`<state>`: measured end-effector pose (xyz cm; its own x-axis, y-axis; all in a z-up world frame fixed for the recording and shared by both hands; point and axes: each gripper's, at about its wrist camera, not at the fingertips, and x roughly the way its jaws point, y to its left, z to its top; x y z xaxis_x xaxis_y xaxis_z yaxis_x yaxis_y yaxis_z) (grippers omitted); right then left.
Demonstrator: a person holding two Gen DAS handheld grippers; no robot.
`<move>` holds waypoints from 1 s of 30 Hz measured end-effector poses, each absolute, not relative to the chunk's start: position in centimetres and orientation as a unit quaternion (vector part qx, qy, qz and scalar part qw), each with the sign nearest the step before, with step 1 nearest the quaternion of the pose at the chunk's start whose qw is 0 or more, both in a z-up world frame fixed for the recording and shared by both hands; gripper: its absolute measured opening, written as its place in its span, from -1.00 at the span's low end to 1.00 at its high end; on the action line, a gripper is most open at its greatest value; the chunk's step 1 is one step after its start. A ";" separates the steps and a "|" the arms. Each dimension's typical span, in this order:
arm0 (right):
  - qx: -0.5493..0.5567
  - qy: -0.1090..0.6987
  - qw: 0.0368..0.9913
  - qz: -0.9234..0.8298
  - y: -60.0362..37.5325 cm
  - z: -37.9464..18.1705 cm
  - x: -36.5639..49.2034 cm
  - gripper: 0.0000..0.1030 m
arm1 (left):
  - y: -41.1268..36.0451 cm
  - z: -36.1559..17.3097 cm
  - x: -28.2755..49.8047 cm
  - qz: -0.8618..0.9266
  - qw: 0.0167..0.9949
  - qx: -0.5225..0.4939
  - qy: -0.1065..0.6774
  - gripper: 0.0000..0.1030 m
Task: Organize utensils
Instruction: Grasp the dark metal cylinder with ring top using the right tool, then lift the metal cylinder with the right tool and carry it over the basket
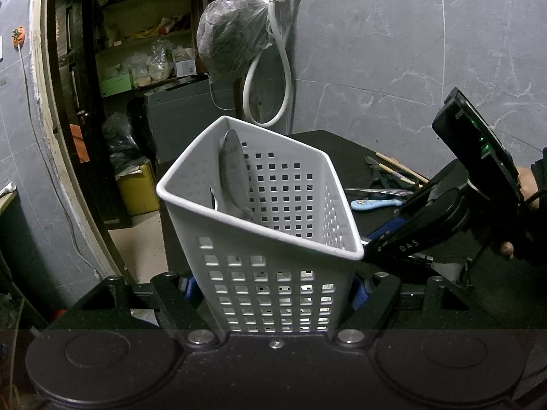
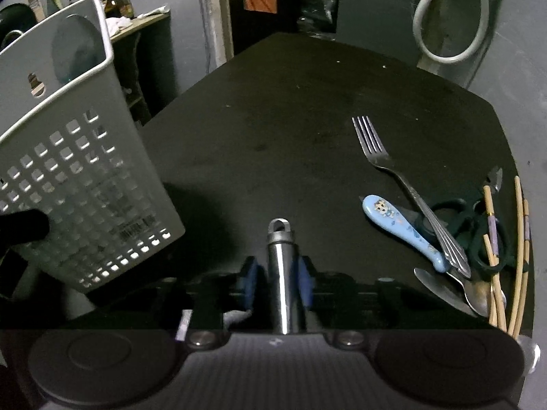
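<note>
A white perforated basket is tilted above the black table. My left gripper is shut on it, with a blue pad on either side of its base. A large metal spoon leans inside it. My right gripper is shut on a round metal utensil handle with a loop at its end, and the basket is to its left. From the left wrist, the right gripper reaches in beside the basket's right rim. A fork, a blue-handled utensil, scissors, chopsticks and spoons lie at the table's right.
On the grey marbled wall behind the table are a tap with a white hose and a hanging plastic bag. A doorway at the left opens onto cluttered shelves and a yellow box. A person's hand holds the right gripper.
</note>
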<state>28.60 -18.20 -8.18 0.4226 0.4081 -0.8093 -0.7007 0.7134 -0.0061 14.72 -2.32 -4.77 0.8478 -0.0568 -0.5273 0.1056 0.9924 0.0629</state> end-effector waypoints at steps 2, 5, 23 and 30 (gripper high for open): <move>-0.169 0.419 0.828 0.332 -18.3 -8.2 28.4 -0.60 | -2.3 -4.8 14.7 -0.042 0.960 0.045 0.272 0.52; -0.163 0.415 0.830 0.334 -18.6 -8.2 28.1 -0.63 | -2.3 -4.8 14.7 -0.043 0.960 0.045 0.273 0.52; 0.016 0.311 0.887 0.342 -27.8 -3.0 27.0 -0.62 | -2.5 -4.9 15.0 -0.049 0.960 0.044 0.271 0.51; 0.053 0.239 0.915 0.322 -29.1 -1.8 25.3 -0.62 | -2.2 -5.1 15.2 -0.054 0.960 0.045 0.272 0.51</move>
